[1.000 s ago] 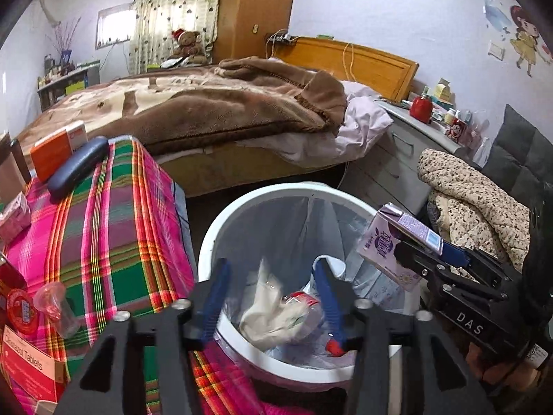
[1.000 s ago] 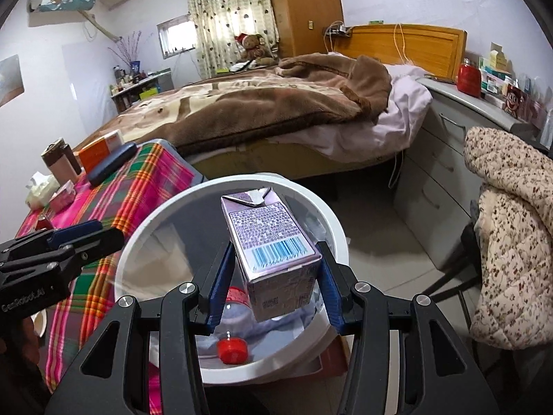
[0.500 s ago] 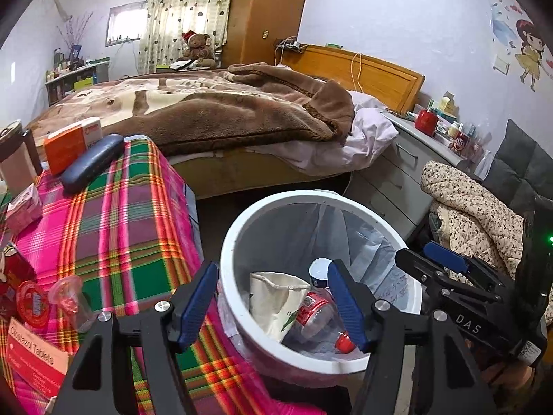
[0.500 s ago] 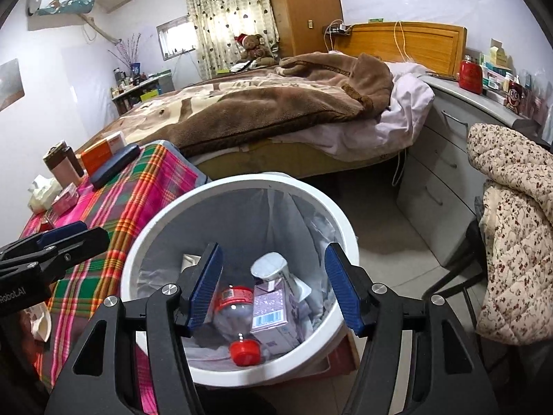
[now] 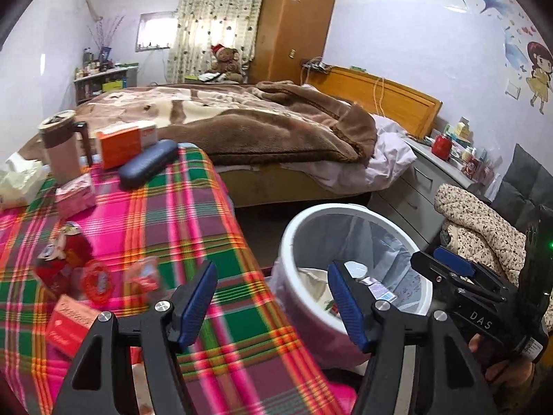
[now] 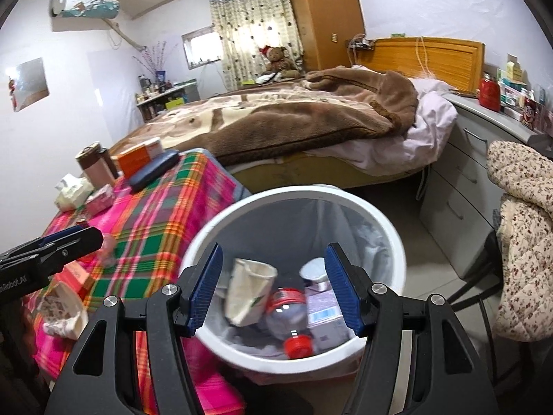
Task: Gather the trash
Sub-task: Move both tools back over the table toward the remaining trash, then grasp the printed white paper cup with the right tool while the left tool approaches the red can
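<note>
A white trash bin [image 6: 380,218] with a clear liner stands beside the plaid-covered table [image 5: 193,214]. In it lie a purple milk carton [image 6: 323,307], a plastic bottle with a red cap [image 6: 287,314] and a crumpled paper cup [image 6: 247,287]. My right gripper [image 6: 274,285] is open and empty above the bin. My left gripper [image 5: 271,302] is open and empty, over the table's edge next to the bin [image 5: 304,228]. On the table lie a crushed red can [image 5: 65,252], a small clear plastic cup [image 5: 143,273] and a red box [image 5: 69,325].
At the table's far end stand a mug [image 5: 64,148], an orange box [image 5: 126,141], a dark glasses case [image 5: 148,162] and tissues [image 5: 20,180]. A bed [image 5: 242,121] lies behind, drawers [image 5: 414,186] and a chair with a floral quilt [image 5: 484,221] to the right.
My right gripper opened and dropped the purple carton into the bin. My left gripper swung left from over the bin toward the table and opened wider.
</note>
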The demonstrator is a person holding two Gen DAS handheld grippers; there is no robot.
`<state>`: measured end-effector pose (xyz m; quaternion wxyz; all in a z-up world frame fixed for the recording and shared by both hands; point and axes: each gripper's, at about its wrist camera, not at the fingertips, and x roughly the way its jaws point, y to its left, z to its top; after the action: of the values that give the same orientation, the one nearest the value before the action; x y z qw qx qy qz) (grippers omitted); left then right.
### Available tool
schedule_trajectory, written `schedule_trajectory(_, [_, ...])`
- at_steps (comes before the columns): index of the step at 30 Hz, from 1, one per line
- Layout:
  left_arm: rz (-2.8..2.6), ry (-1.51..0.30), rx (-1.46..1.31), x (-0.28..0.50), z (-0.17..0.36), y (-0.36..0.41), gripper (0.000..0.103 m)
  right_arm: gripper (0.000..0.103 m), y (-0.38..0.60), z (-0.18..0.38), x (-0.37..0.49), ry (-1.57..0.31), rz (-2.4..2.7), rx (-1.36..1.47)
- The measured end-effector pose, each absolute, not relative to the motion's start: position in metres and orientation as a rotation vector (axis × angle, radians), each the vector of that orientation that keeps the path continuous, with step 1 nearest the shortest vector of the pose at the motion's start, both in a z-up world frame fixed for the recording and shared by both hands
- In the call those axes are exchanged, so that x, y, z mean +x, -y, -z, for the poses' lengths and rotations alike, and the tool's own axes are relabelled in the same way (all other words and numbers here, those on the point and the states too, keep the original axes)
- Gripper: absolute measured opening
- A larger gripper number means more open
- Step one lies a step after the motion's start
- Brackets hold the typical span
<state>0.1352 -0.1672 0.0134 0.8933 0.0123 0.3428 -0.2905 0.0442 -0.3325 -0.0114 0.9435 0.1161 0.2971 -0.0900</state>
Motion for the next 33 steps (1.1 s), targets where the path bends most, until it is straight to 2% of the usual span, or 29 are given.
schedule_trajectory(17, [0.427,-0.659,-0.035,0.113,-0.022,0.043,0.067,0.063,0.254,0.019,0.041,-0.62,-0.038,0.216])
schedule_trajectory(33, [0.323,-0.699,-0.063,0.132,0.005,-0.036,0.067,0.063,0.175,0.045,0.033,-0.738,-0.265,0.291])
